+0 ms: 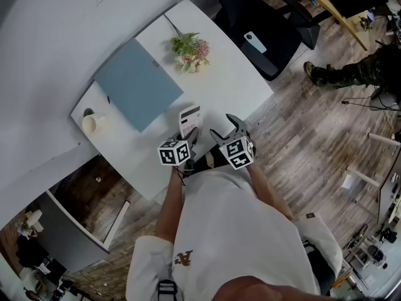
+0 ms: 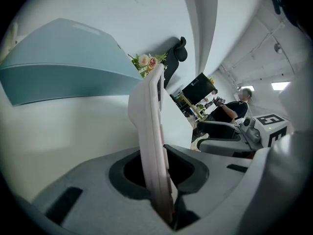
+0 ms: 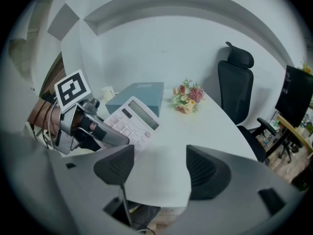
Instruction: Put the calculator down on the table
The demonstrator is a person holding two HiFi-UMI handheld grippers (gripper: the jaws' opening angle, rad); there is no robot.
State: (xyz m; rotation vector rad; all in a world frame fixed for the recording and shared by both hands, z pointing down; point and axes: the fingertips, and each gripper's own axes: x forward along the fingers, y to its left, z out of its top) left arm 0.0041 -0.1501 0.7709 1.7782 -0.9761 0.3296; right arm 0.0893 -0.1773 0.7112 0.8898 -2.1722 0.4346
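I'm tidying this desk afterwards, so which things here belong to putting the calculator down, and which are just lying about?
In the job: calculator, clamped in the left gripper; table; right gripper, open and empty.
Lying about: blue folder, flowers, cup, office chair.

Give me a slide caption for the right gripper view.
Open right hand-held gripper over the white table; left hand-held gripper grips the calculator near a blue folder and flowers.
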